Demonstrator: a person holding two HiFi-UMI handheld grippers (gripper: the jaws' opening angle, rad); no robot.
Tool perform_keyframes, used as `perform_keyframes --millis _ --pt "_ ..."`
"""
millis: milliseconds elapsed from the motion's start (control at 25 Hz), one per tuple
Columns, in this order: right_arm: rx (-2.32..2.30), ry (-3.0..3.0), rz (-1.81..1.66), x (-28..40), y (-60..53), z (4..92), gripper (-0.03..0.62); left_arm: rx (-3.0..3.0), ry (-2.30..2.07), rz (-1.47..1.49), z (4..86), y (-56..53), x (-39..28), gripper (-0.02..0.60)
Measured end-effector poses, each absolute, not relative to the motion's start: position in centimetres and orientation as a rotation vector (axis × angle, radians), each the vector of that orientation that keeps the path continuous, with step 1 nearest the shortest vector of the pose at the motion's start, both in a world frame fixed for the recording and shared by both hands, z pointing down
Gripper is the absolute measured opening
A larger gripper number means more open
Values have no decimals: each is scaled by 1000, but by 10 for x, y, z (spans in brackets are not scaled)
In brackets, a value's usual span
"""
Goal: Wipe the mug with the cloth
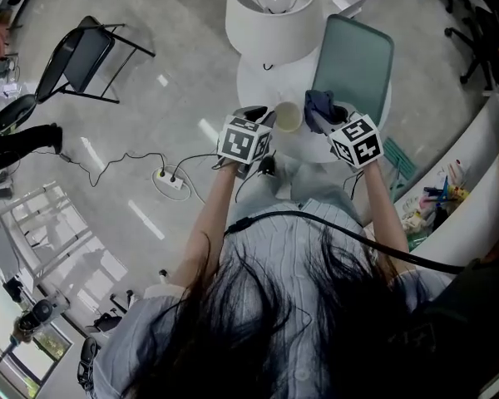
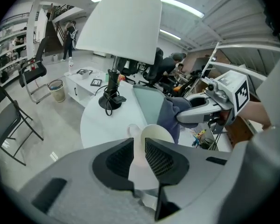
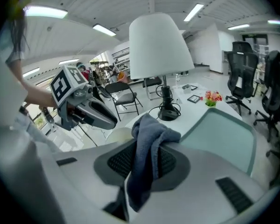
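Note:
A cream mug [image 1: 289,116] is held above the round white table [image 1: 258,77]. My left gripper [image 1: 266,119] is shut on the mug's wall, which shows as a pale rim [image 2: 155,133] between the jaws in the left gripper view. My right gripper [image 1: 320,110] is shut on a grey-blue cloth [image 1: 318,105] just right of the mug. The cloth [image 3: 147,148] hangs over the jaws in the right gripper view, with the mug [image 3: 117,134] a little to its left. From the left gripper view the cloth [image 2: 171,113] sits right beside the mug's rim.
A large white lamp [image 1: 270,15] stands on the table, its shade just beyond the mug. A pale green mat [image 1: 353,61] lies on the table's right side. A folding chair [image 1: 87,56] and a power strip [image 1: 173,181] are on the floor to the left.

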State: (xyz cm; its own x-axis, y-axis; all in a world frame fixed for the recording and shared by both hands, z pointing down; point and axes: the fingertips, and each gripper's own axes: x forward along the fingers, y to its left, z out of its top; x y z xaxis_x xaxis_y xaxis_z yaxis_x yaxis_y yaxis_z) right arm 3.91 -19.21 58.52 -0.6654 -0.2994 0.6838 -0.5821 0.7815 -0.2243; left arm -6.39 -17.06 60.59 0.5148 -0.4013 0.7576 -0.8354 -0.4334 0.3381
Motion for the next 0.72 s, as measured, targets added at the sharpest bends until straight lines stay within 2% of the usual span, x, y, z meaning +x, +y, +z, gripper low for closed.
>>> perform_keyframes --millis 400,720 --pt "199 -2262 65 -2 -223 597 86 1991 -969 812 615 -176 -64 63" --pt "-167 -2226 -206 -29 -210 604 86 2025 -875 884 612 -175 -54 63"
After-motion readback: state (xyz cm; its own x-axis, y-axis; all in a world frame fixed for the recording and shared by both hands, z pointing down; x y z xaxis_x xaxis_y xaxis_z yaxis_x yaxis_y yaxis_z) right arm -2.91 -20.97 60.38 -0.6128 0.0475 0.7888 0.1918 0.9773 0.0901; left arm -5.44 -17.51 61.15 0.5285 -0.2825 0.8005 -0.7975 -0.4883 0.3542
